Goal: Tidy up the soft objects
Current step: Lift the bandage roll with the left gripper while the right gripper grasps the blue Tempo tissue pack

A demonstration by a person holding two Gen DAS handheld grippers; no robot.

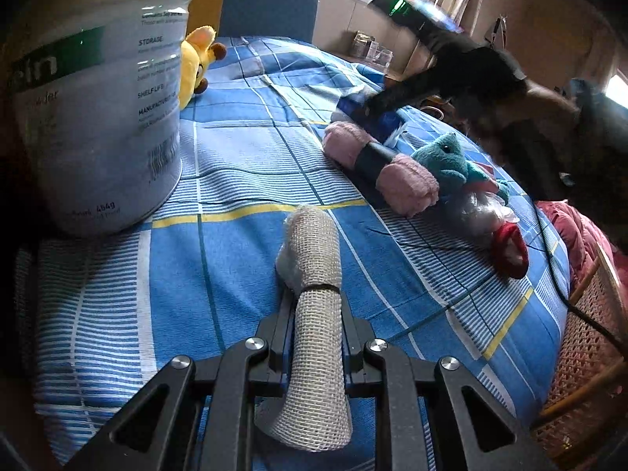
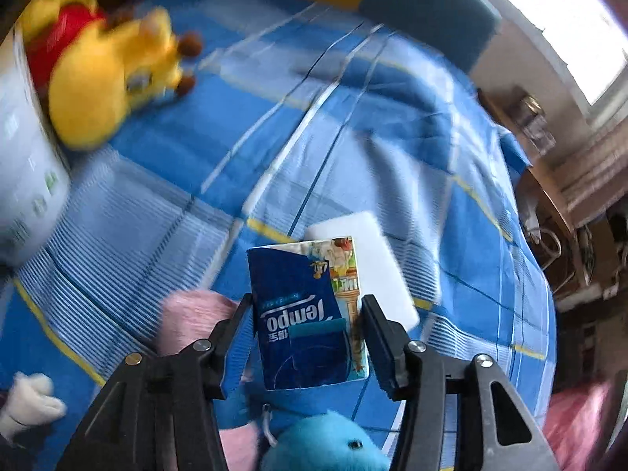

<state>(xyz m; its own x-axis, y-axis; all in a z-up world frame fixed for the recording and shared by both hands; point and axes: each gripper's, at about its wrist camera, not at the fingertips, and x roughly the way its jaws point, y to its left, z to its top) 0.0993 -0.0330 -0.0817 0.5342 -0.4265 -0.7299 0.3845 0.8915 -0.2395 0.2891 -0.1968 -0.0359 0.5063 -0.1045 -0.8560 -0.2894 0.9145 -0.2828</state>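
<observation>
My left gripper (image 1: 316, 302) is shut on a rolled beige mesh bandage (image 1: 310, 243), whose far end rests on the blue checked bedsheet (image 1: 235, 149). My right gripper (image 2: 308, 302) is shut on a blue tissue pack (image 2: 302, 314), which stays sharp while the bed behind it blurs. In the left wrist view the right gripper (image 1: 373, 106) sits over that pack (image 1: 386, 119), just past a pink towel roll (image 1: 408, 180) with a black band. A teal plush (image 1: 447, 161) lies beside the towel. A yellow plush (image 2: 106, 74) lies far left.
A tall white tub (image 1: 98, 110) stands at the left, against the yellow plush (image 1: 196, 62). A white sponge block (image 2: 384, 259) lies under the pack. A plastic-wrapped red item (image 1: 510, 247) and a black cable (image 1: 549, 267) lie at the right. Wicker furniture (image 1: 581, 353) borders the bed.
</observation>
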